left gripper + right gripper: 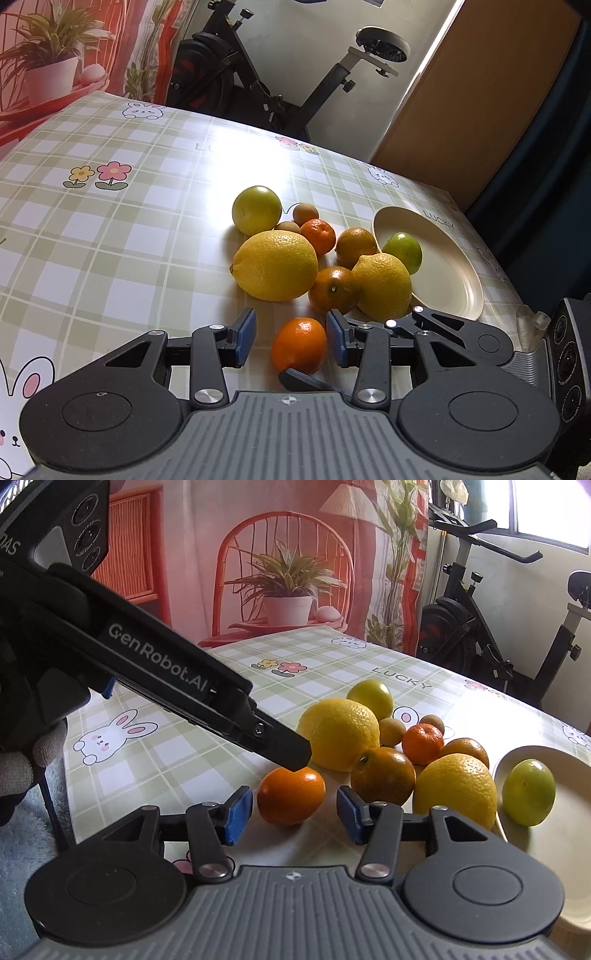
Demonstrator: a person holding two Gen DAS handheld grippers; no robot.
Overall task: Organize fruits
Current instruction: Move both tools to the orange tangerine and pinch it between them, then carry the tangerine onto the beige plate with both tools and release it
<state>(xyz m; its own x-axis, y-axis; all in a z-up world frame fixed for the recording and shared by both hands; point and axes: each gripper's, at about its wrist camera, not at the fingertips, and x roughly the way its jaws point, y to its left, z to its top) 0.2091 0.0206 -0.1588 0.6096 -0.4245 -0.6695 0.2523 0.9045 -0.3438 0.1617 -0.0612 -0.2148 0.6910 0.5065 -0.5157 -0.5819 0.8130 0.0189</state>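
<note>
Both our grippers, L (pixel 291 341) and R (pixel 294 810), spread around same orange (pixel 300 345), pads not touching it. It sits on table (pixel 110 258) nr fruit pile, plate (pixel 454 273) beyond. Risk: grippers collide, or orange rolls off if nudged

Table (pixel 110 229) under green-checked cloth with rabbit and flower prints, strong glare patch mid-top; black exercise bike (pixel 266 74) behind it; printed backdrop (pixel 280 554) of red chair and potted plant; bright window (pixel 550 509) upper right; brown panel (pixel 472 96) against pale wall.
</note>
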